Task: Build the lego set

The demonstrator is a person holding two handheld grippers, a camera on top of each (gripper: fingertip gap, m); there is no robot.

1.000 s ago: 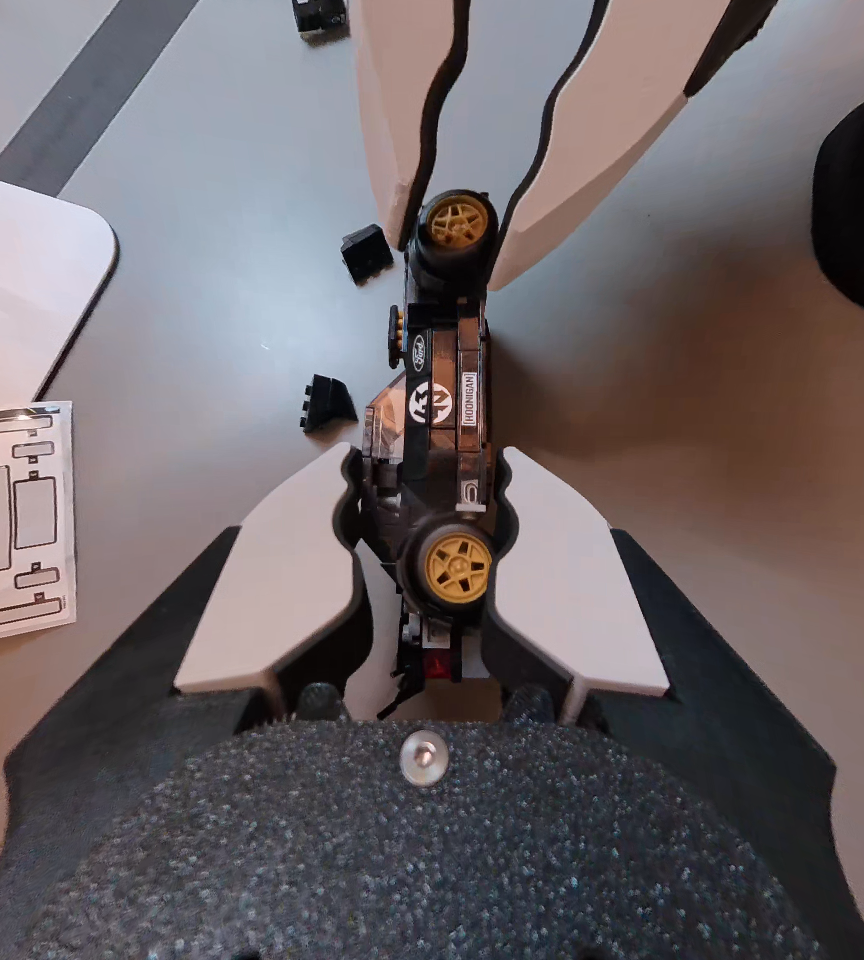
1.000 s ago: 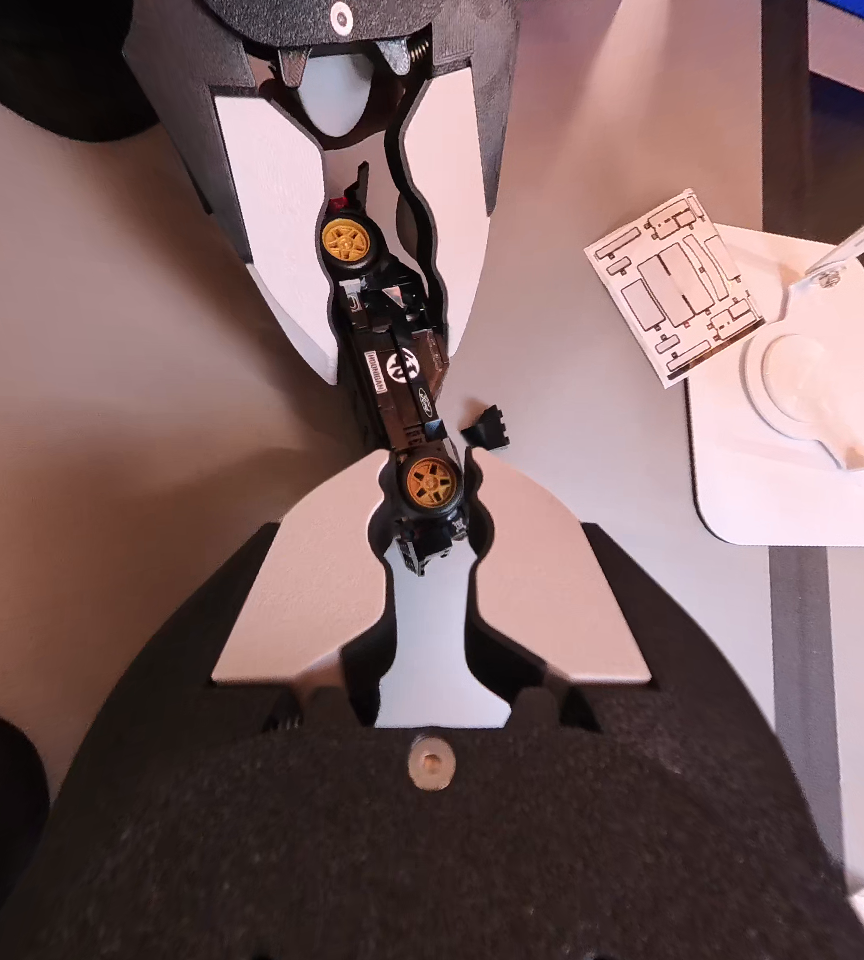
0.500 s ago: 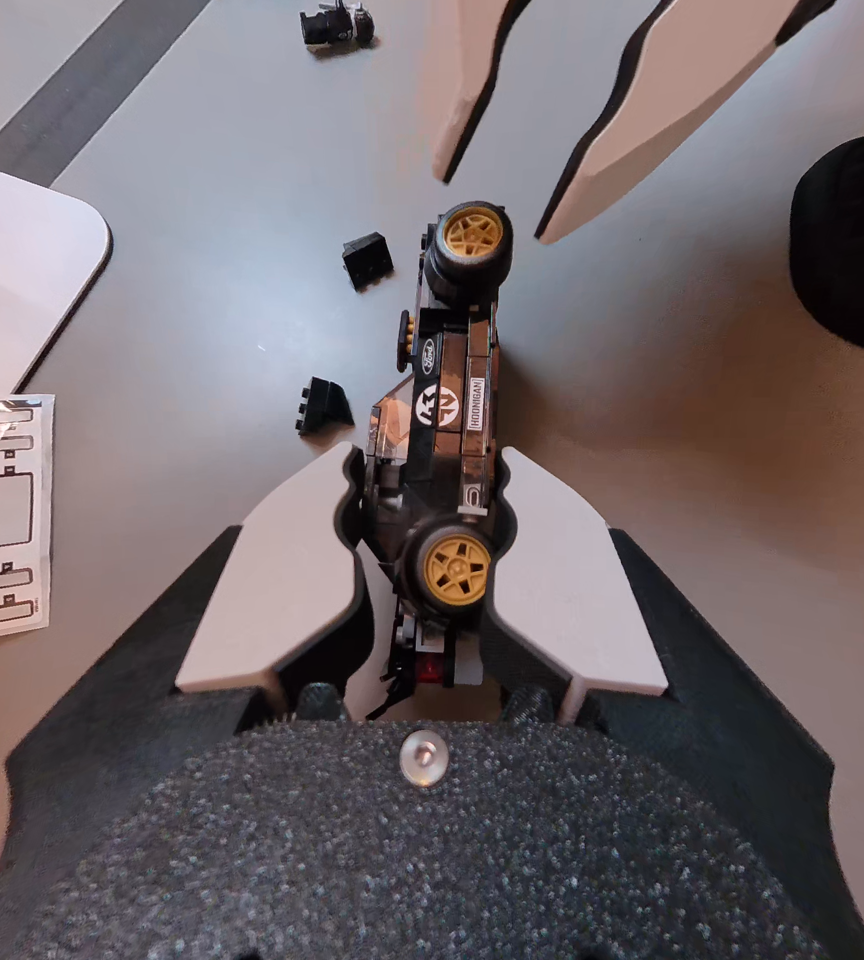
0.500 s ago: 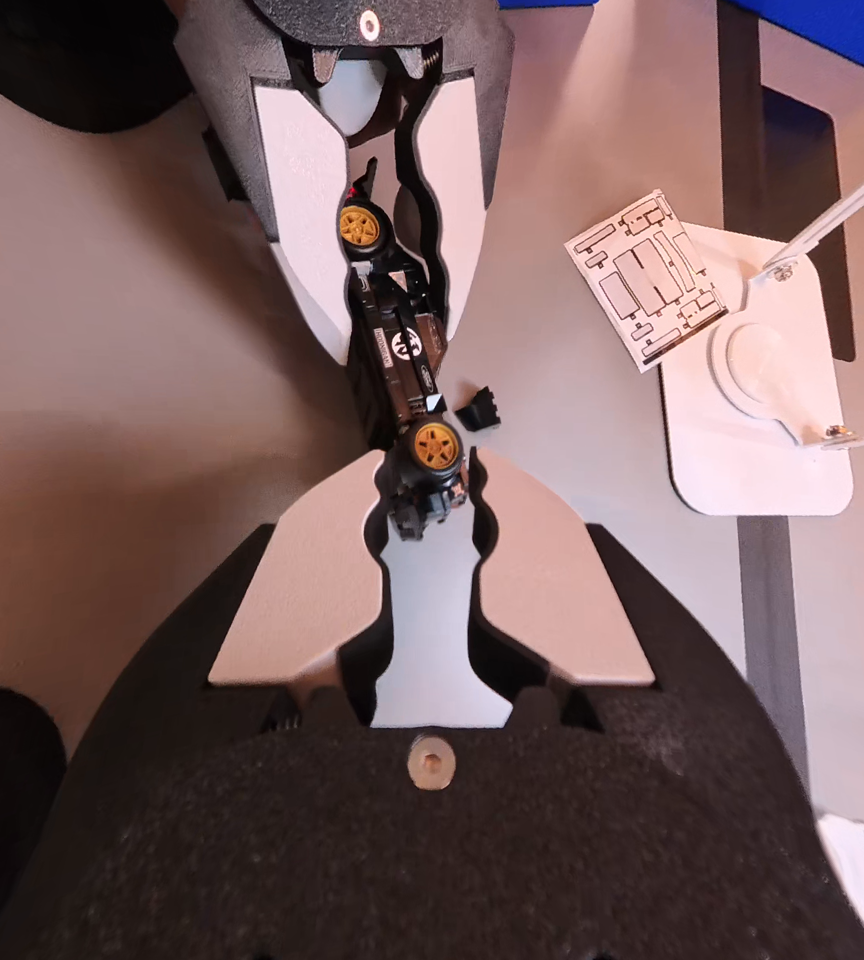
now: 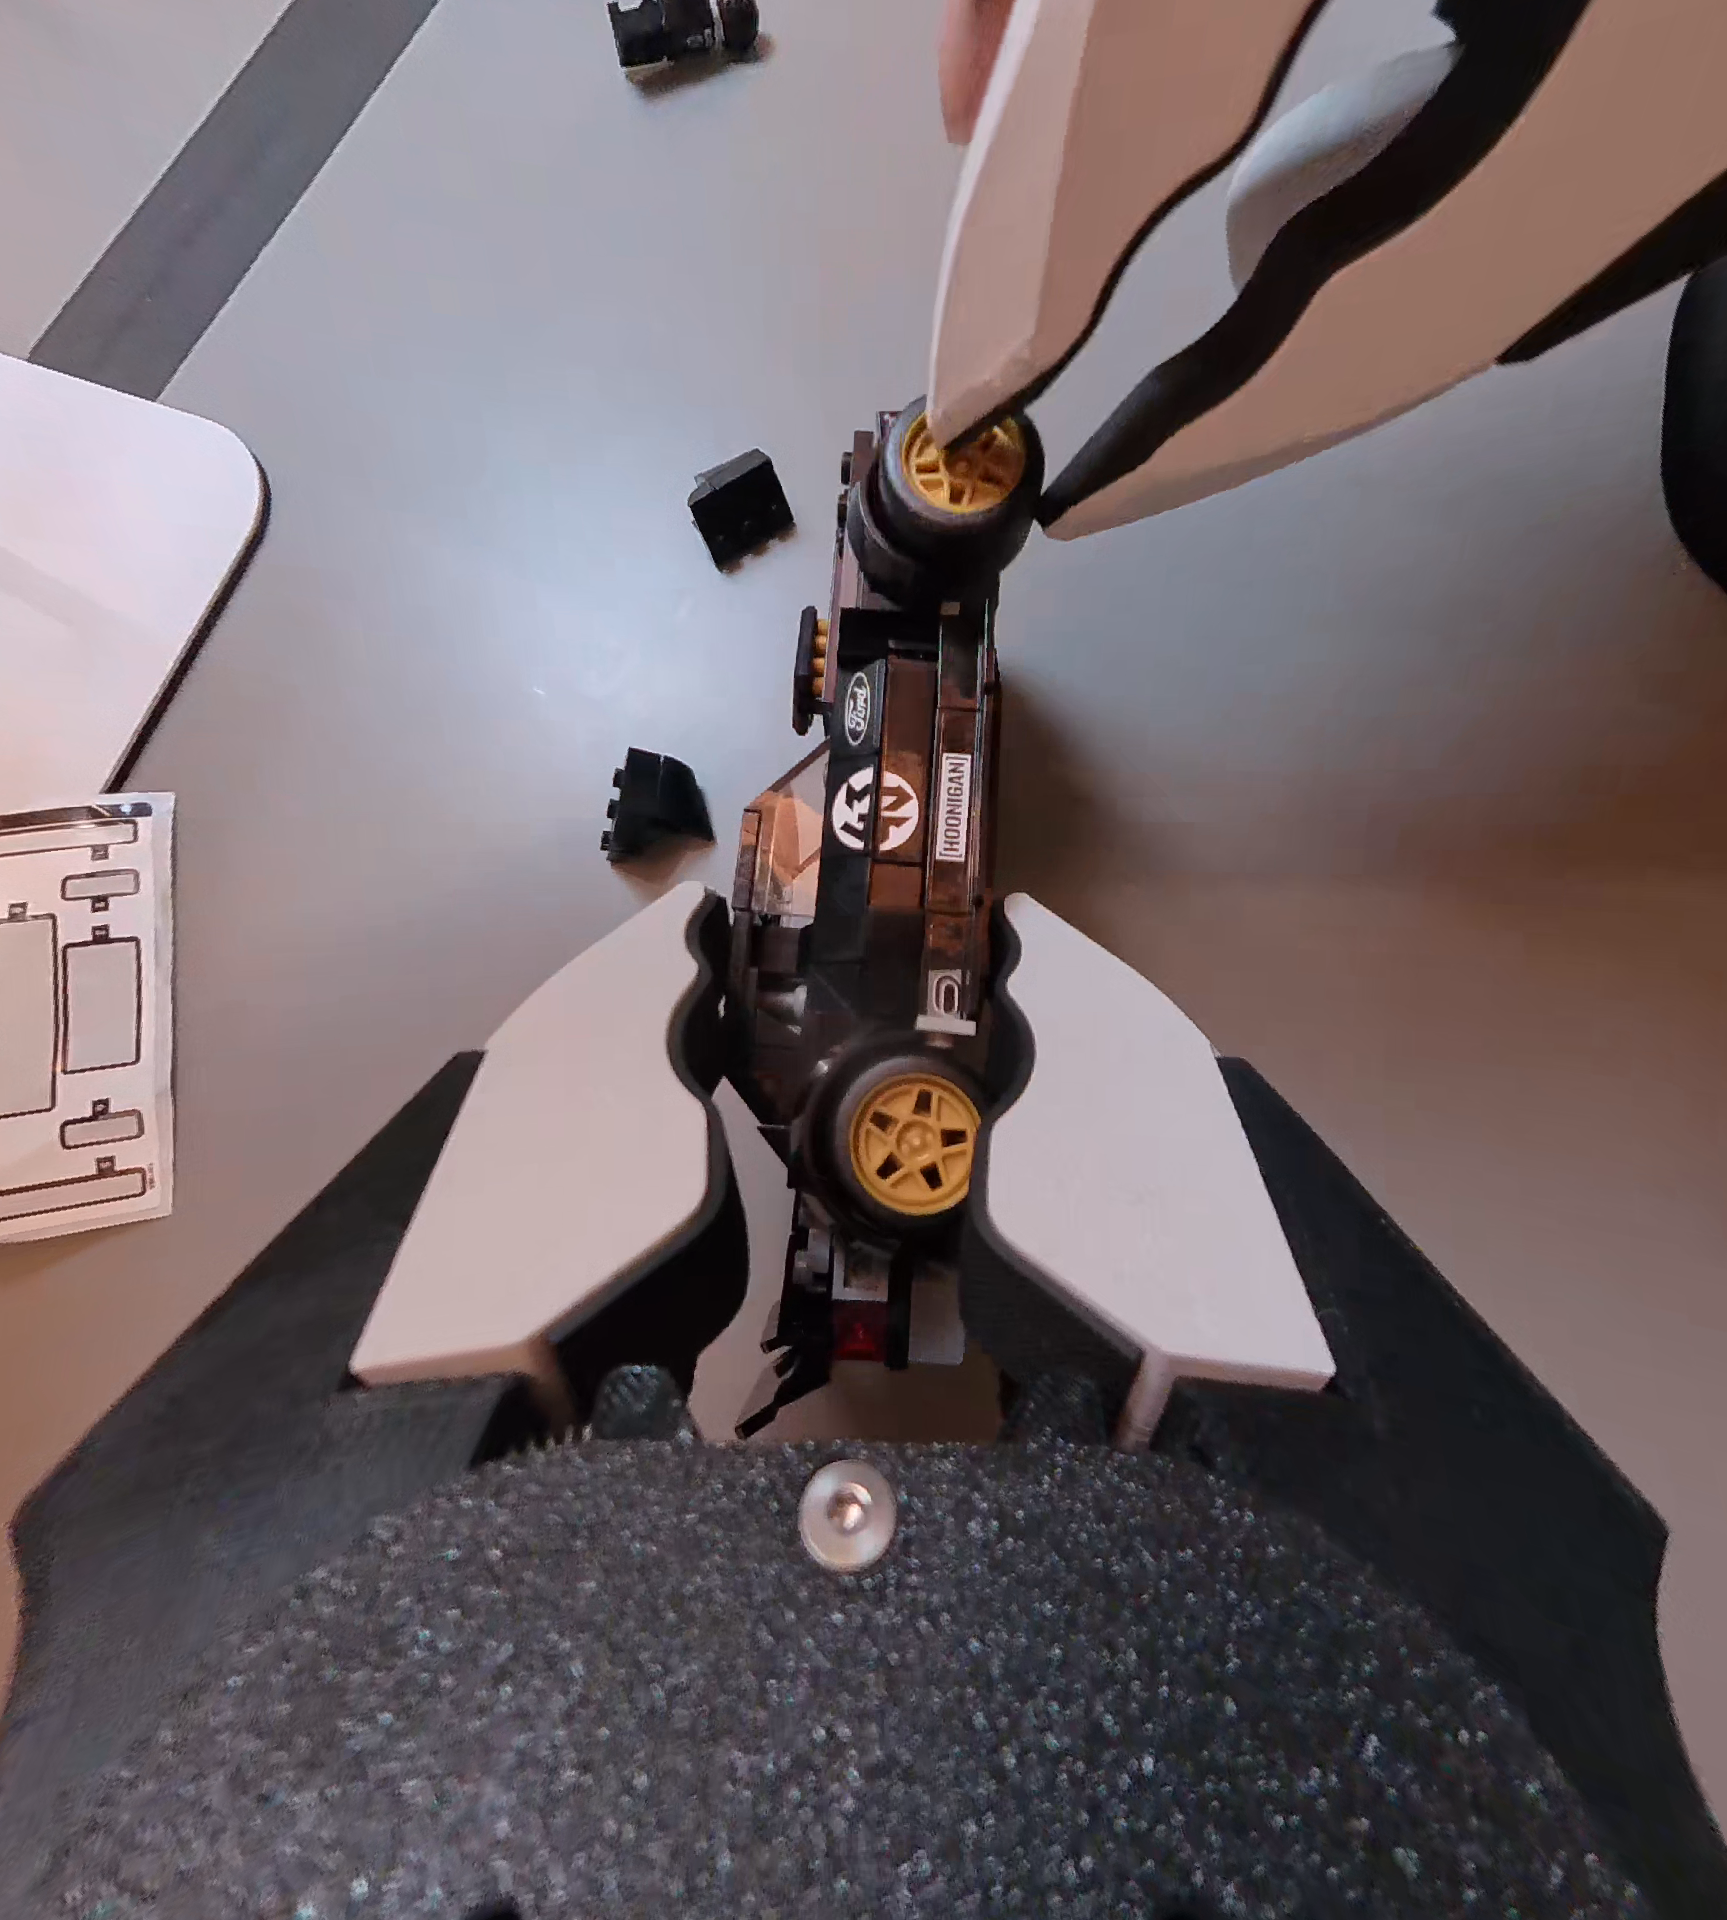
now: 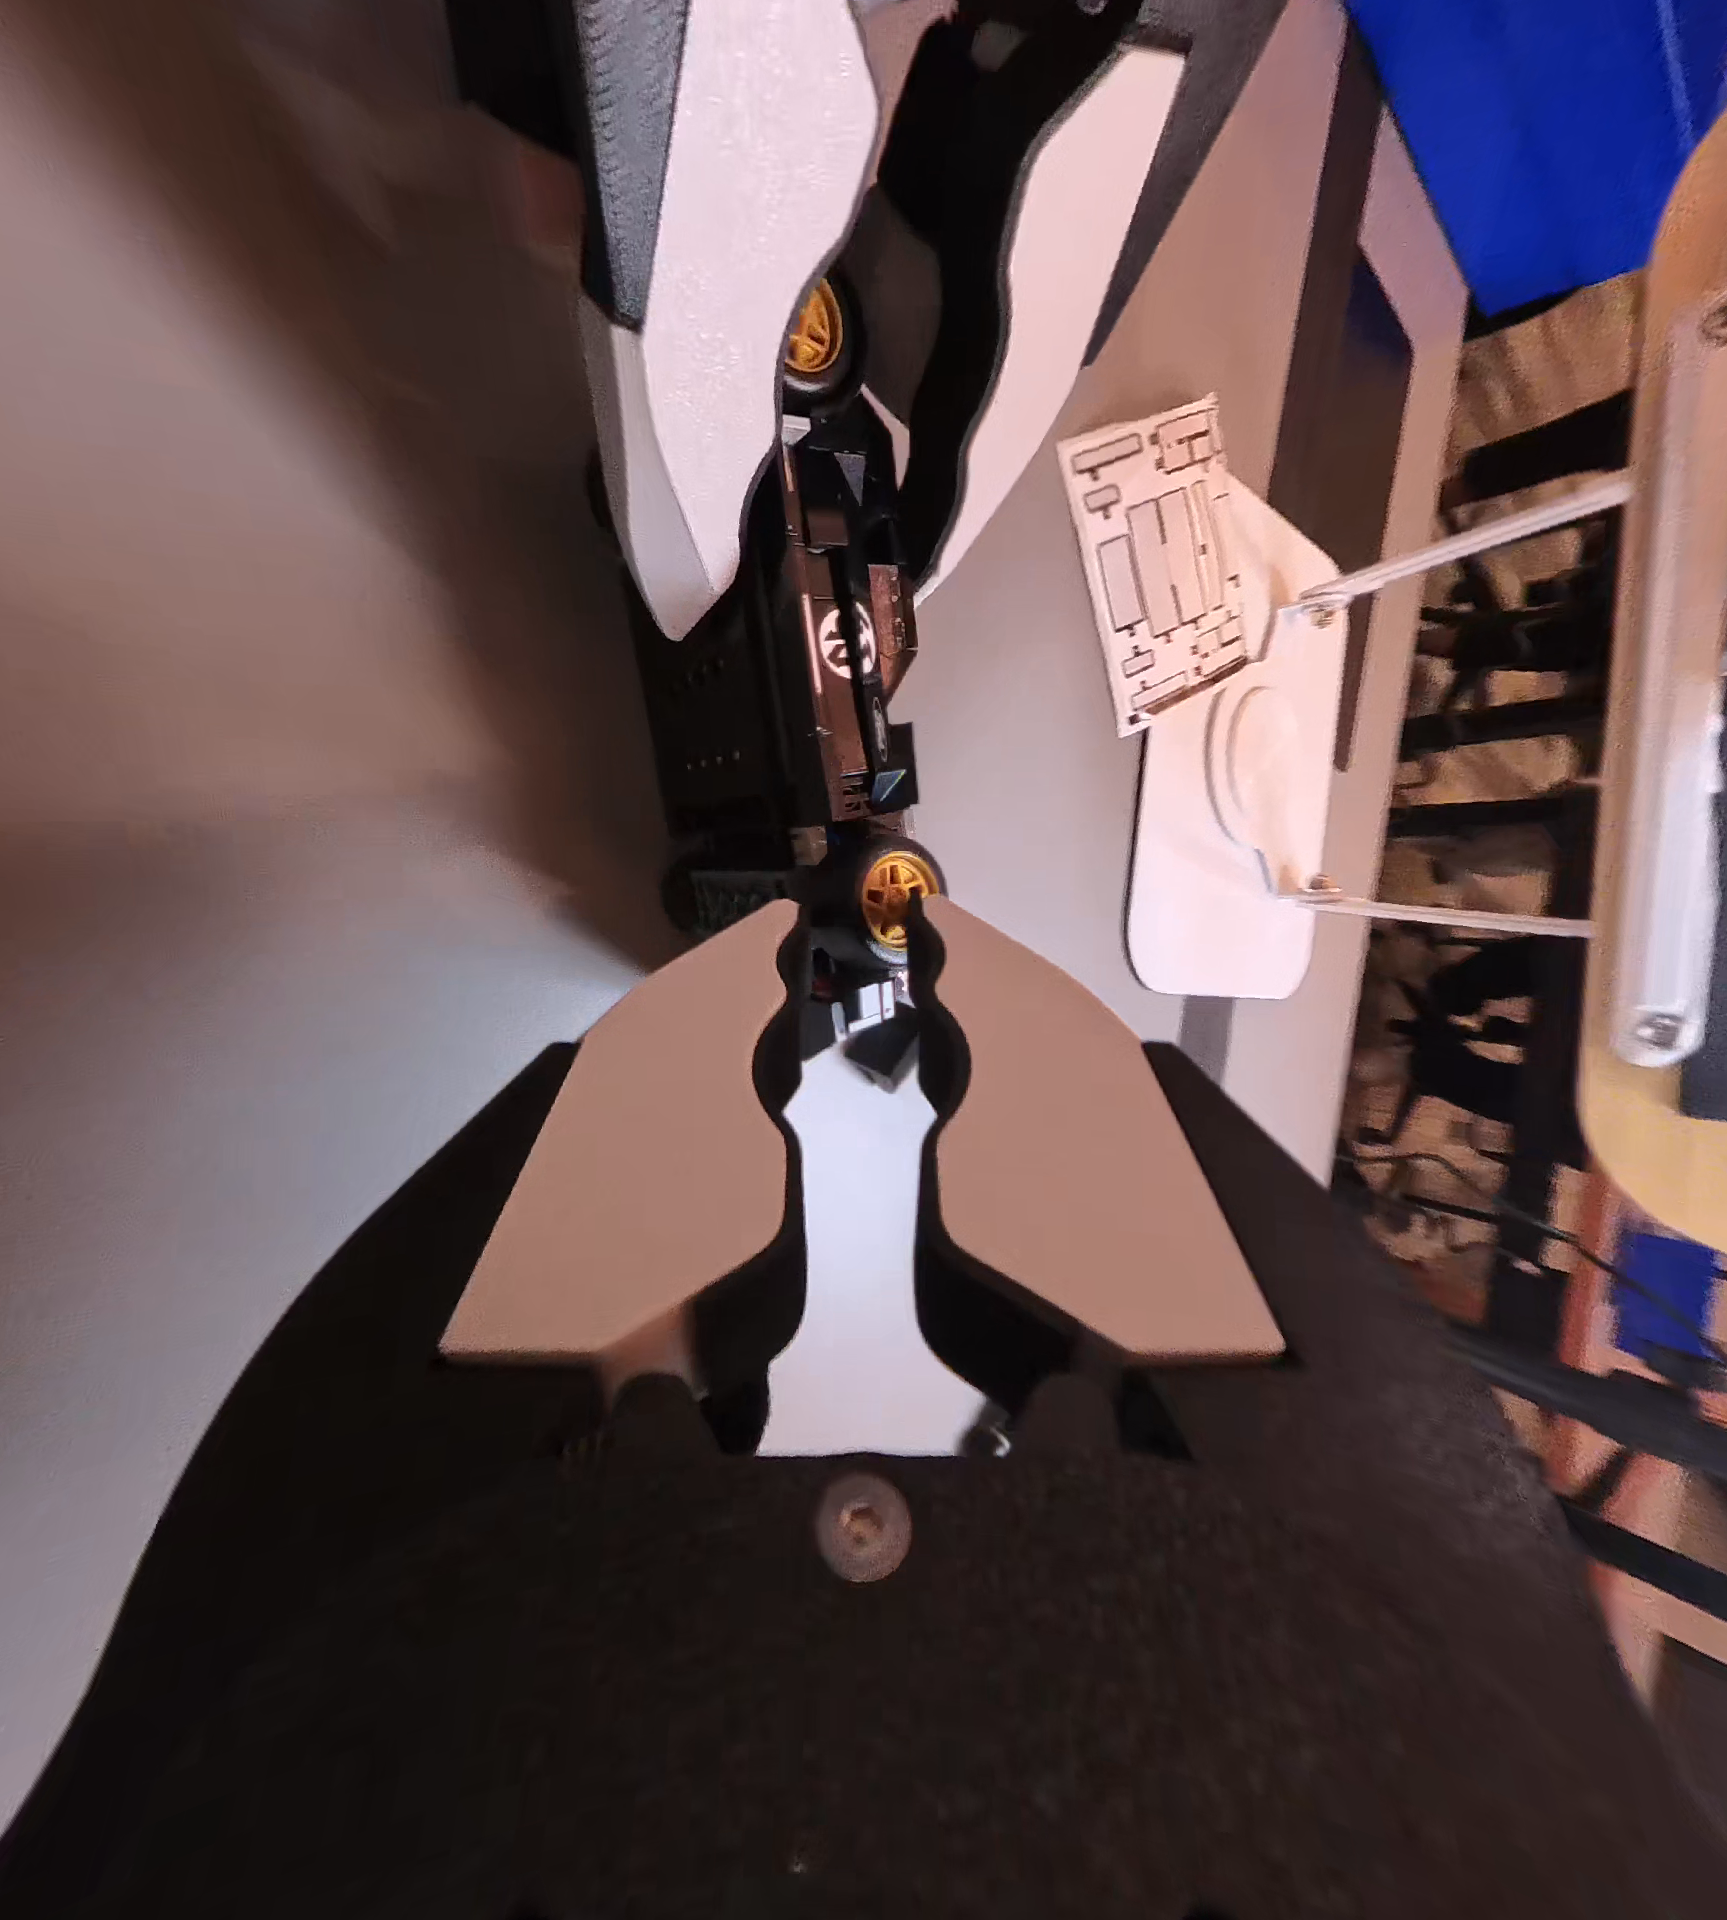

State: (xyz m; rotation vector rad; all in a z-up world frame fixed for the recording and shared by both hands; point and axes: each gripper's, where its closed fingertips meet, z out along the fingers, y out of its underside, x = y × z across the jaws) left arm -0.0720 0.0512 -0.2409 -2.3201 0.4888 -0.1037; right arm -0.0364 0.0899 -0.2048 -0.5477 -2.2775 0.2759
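Here, listed by size, with the lego car as the landmark:

1. Grey table [image 5: 423, 520], bearing everything.
2. Left gripper [image 5: 854, 925], jaws narrowed onto the rear half of the car and holding it on its side above the table.
3. Right gripper [image 5: 994, 457], at the car's far end. One fingertip lies across the face of the front wheel [image 5: 958, 473], the other just beside the tyre; the jaws are narrow, but whether they pinch the wheel or merely touch it cannot be told (the right wrist view is blurred).
4. White base plate [image 5: 59, 499], well apart on the roof side.
5. Sticker sheet [image 5: 28, 1018], near the plate, same side.
6. Lego car [image 5: 900, 831], black with gold wheels, spanning the two grippers.
7. Small black assembly [image 5: 682, 31], well beyond the nose.
8. Two loose black bricks: one [image 5: 739, 504] near the front wheel, one [image 5: 656, 821] just beside the windscreen.

Risk, as judged: an off-axis push on the wheel could twist the car in the left grip or pop the wheel from its axle. A tighter left squeeze could loosen bodywork.
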